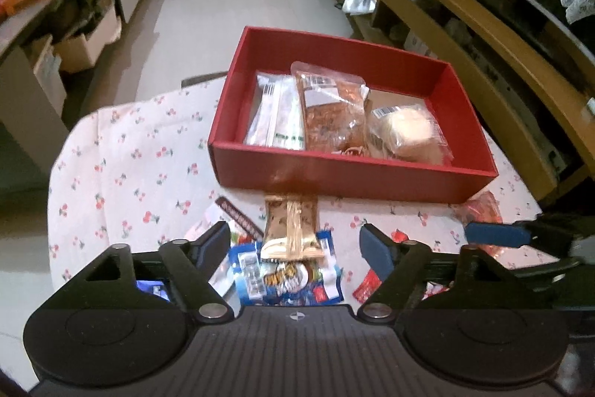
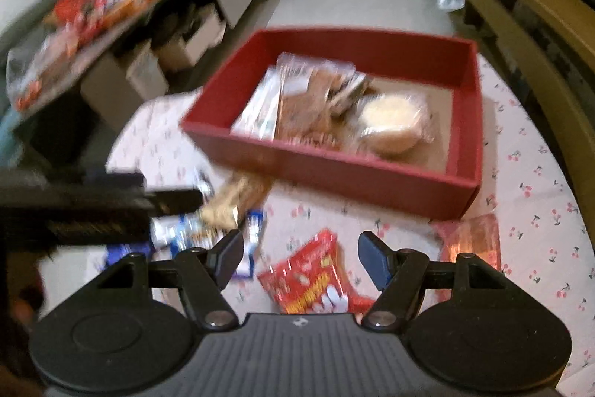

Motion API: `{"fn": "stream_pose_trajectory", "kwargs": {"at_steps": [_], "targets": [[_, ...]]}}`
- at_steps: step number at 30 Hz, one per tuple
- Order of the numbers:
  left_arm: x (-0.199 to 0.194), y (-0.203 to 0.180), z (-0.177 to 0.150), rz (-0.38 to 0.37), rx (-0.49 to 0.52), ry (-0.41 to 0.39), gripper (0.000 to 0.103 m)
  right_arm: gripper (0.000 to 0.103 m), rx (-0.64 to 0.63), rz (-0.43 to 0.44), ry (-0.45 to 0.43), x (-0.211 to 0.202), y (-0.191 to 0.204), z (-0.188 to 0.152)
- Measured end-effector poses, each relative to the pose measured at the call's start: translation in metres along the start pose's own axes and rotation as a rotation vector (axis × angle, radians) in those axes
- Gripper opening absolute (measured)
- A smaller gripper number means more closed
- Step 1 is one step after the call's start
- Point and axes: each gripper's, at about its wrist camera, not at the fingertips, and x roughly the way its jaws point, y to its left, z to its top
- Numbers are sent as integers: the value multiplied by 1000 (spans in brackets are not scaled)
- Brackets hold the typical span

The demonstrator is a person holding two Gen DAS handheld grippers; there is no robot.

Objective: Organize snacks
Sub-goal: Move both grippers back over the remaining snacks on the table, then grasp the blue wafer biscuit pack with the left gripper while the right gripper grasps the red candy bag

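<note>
I count three packets in the red box [image 1: 346,173], which sits toward the far edge of the table [image 1: 122,166]: one white packet [image 1: 277,114], one brown pastry [image 1: 333,114], one pale round cake [image 1: 407,133]. Loose on the cloth near the table's near edge I see one gold bar [image 1: 292,226] lying on one blue packet [image 1: 293,281], one red packet [image 2: 316,278] and one orange packet [image 2: 472,240]. My left gripper [image 1: 293,240] has its jaws apart over the gold bar, holding nothing. My right gripper [image 2: 301,253] also has its jaws apart, over the red packet.
</note>
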Motion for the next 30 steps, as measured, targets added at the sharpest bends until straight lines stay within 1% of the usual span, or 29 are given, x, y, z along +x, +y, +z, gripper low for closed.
{"fn": "stream_pose_trajectory", "kwargs": {"at_steps": [3,7,9,12,17,21,25,27,30], "targets": [[-3,12,-6,5,-8,2,83,74,-54,-10,55,12,0,-8],[1,29,-12,18,-50,39,83,74,-95,-23,117,28,0,-16],[2,36,-16,28,-68,52,83,75,-122,-28,141,36,4,-19],[4,48,-26,47,-81,75,84,80,-182,-23,167,44,11,-22],[15,69,-37,93,-130,126,84,80,-221,-33,218,58,13,-26],[25,79,-39,127,-148,158,84,82,-224,-32,222,60,11,-26],[29,80,-39,145,-139,164,86,85,-232,-24,226,59,10,-25],[29,79,-40,168,-141,161,86,85,-233,-21,227,59,10,-25],[20,80,-36,142,-158,136,87,85,-234,-14,228,57,9,-25]]}}
